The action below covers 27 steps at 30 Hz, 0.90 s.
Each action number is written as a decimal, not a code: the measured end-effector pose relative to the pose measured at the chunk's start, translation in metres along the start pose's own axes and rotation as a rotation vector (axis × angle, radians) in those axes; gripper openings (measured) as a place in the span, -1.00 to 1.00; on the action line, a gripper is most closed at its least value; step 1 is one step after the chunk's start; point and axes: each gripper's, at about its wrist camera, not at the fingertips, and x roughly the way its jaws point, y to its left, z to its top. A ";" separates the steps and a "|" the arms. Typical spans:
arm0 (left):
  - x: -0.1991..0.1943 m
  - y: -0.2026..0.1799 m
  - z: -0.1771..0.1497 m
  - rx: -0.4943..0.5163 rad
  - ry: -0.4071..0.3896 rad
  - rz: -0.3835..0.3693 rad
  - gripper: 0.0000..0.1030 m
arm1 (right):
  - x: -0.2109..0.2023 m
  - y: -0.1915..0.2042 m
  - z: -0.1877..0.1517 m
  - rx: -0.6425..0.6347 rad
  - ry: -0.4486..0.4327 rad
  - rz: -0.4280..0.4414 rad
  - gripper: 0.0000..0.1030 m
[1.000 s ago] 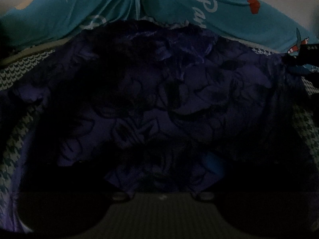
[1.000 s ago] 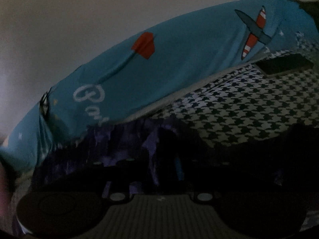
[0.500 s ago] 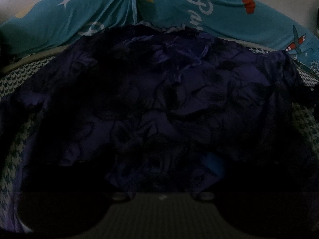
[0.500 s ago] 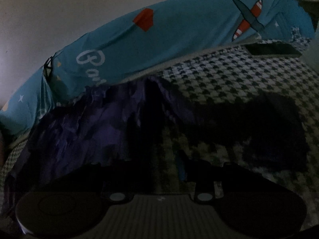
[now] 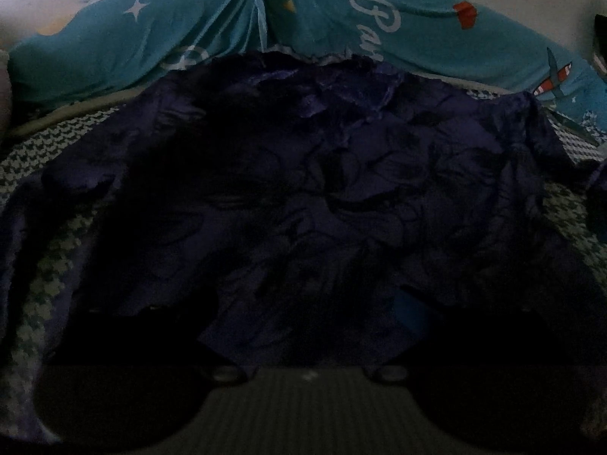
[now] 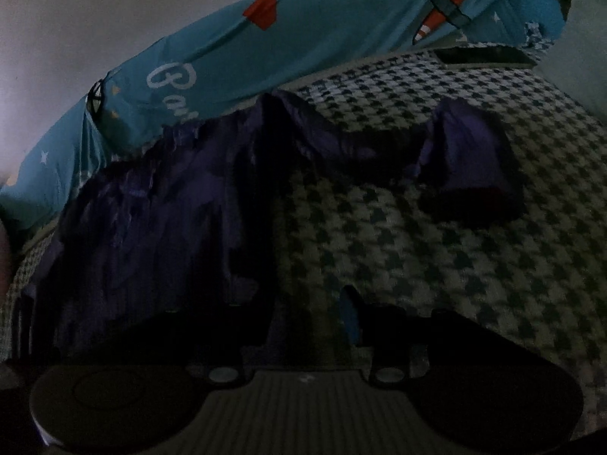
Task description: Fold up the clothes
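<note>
Darkness hides the left hand-held gripper [image 5: 303, 314] fingertips entirely.

You have 1 dark purple garment [image 5: 322, 197] spread flat on the houndstooth bed cover [image 6: 436, 250]. Fabric is shiny and heavily creased. Its far edge lies against the teal printed bedding [image 5: 189, 41]. In the right wrist view, 1 sleeve [image 6: 470, 159] runs out sideways from the body across the cover, its end bunched up. The near hem is too dark to read.
</note>
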 end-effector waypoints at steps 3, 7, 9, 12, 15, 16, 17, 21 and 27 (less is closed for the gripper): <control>-0.004 0.003 -0.003 -0.005 -0.007 0.006 1.00 | -0.005 -0.001 -0.008 -0.003 0.010 -0.003 -0.24; -0.009 0.009 -0.007 -0.033 -0.003 -0.001 1.00 | -0.011 -0.003 -0.018 0.000 0.020 -0.010 -0.24; -0.011 0.011 -0.010 -0.038 -0.002 -0.001 1.00 | -0.014 -0.004 -0.022 0.007 0.024 -0.013 -0.23; -0.013 0.012 -0.014 -0.039 -0.002 0.001 1.00 | -0.019 -0.006 -0.030 0.019 0.036 -0.017 -0.23; -0.016 0.014 -0.018 -0.043 -0.003 0.000 1.00 | -0.024 -0.008 -0.039 0.026 0.046 -0.028 -0.21; -0.017 0.014 -0.019 -0.046 -0.003 0.000 1.00 | -0.025 -0.008 -0.042 0.031 0.049 -0.032 -0.20; -0.018 0.016 -0.020 -0.049 -0.003 0.001 1.00 | -0.027 -0.009 -0.046 0.038 0.052 -0.036 -0.16; -0.024 0.021 -0.026 -0.066 -0.007 0.001 1.00 | -0.032 -0.013 -0.058 0.057 0.063 -0.045 -0.07; -0.031 0.031 -0.035 -0.097 -0.004 0.008 1.00 | -0.034 -0.003 -0.074 0.006 0.074 -0.039 -0.06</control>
